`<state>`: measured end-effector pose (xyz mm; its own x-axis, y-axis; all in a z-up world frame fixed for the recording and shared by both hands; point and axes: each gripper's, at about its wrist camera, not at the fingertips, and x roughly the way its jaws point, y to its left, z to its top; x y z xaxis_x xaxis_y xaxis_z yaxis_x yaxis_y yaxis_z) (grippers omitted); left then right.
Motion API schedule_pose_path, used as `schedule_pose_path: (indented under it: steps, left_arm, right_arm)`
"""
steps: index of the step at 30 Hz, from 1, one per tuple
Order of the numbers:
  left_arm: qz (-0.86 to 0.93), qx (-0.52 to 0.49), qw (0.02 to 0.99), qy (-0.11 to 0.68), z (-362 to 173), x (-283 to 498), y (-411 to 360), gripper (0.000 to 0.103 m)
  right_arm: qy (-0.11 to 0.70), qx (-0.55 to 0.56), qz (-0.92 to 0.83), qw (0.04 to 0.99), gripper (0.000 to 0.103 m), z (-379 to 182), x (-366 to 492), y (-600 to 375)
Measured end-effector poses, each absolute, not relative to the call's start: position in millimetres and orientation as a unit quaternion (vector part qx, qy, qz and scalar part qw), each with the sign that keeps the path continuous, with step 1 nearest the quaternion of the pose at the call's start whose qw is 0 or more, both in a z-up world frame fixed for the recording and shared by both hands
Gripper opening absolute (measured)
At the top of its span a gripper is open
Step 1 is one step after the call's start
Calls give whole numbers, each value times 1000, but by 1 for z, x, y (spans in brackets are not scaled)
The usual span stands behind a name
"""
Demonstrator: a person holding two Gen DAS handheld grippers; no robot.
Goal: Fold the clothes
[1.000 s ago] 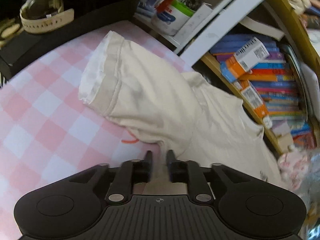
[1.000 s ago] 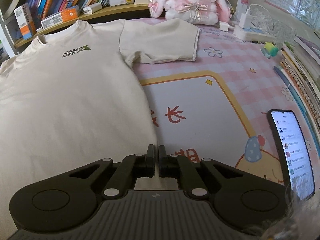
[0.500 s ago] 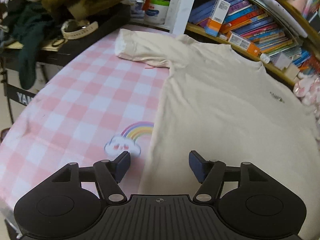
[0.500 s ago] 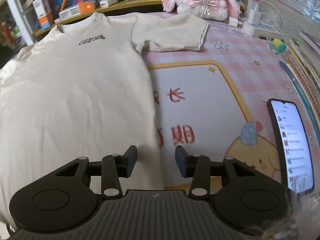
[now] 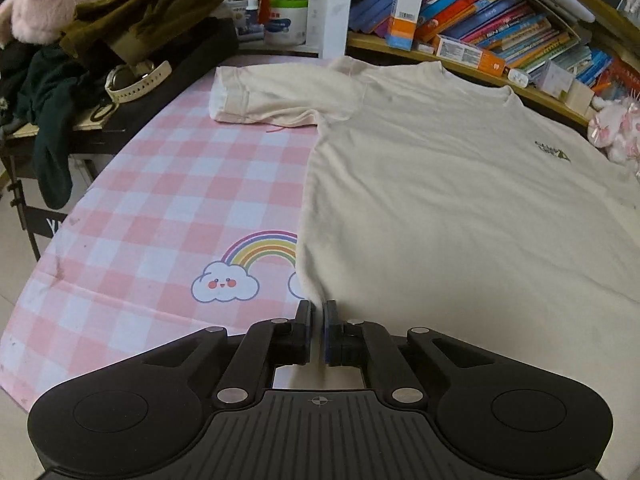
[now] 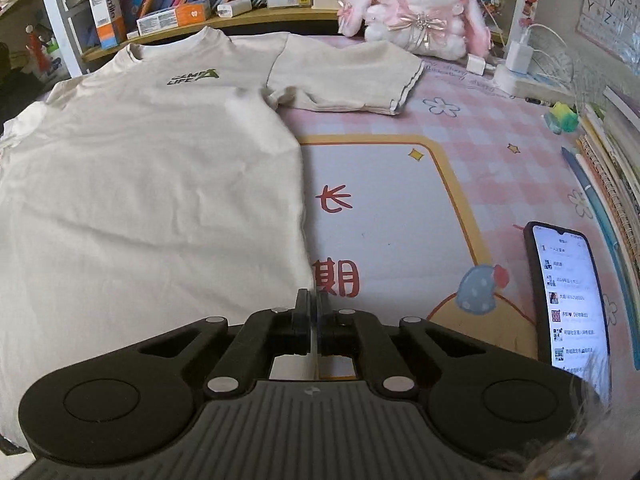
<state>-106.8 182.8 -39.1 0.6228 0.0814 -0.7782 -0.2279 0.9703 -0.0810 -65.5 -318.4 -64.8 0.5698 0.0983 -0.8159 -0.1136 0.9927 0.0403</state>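
Cream short-sleeved cotton T-shirt (image 5: 460,184) lies spread flat, chest up, on the pink checked tablecloth (image 5: 160,200). At its left bottom corner the black left gripper (image 5: 318,309), tilted downward, pinches the hem; at its right bottom corner the black right gripper (image 6: 313,299), likewise tilted, pinches the side edge.

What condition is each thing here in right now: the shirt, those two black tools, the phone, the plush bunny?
T-shirt: spread flat, front up, both sleeves out, not yet folded.
Left tool: shut on the shirt's bottom corner.
Right tool: shut on the shirt's other bottom corner.
Phone: lying flat on the mat, screen lit.
Plush bunny: sitting upright beyond the shirt's sleeve.
Watch: strap looped, lying on the dark side shelf.
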Motion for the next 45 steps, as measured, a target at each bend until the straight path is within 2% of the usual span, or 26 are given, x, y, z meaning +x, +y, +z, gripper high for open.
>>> schedule_pose_path:
  steps: [5,8,9,11,12,14,16,18,20,22,24,32,41,45]
  left_arm:
    - [73,-76,900,424,-40,-108,184,6]
    - [73,-60,899,428,-39,-108,180,11]
    - [73,-55,897,433,-38,-107,179,14]
    - [69,-36,897,434,-32,-107,175,20]
    - [66,-25,899,433,-28,-107,172,22]
    - [57,-8,907,417,-15,-111,165,30]
    - [54,0,921,386,-2,-117,156,41]
    - [59,1,940,336,10,-128,146,70]
    - [83,-2,956,281,18,-141,133,83]
    - [111,-17,965,237,21,-153,119,86]
    - [125,-38,969,211,20,-162,106,96]
    - [134,-44,975,172,25,-192,65,103]
    - [131,-77,967,207,31,-206,47,103]
    - [152,-43,958,240,22,-208,32,103]
  right_arm:
    - [459,-15,77,885,5,-65,-71,-316]
    - [451,-15,68,890,5,-66,-75,-315]
    - [447,-21,67,892,9,-66,-76,-313]
    - [440,-51,81,893,35,-66,-77,-310]
    - [437,-71,91,892,60,-64,-78,-309]
    - [409,-115,109,898,65,-55,-82,-307]
    - [375,-154,121,906,87,-43,-87,-304]
    - [340,-168,125,917,94,-33,-92,-302]
    - [319,-146,117,929,102,-26,-95,-300]
    - [312,-119,108,936,103,-22,-96,-295]
    - [313,-95,108,939,103,-19,-95,-288]
    - [286,-48,156,944,103,-7,-116,-258]
    - [283,-8,158,946,103,-2,-141,-239]
    - [302,17,100,948,103,-9,-154,-237]
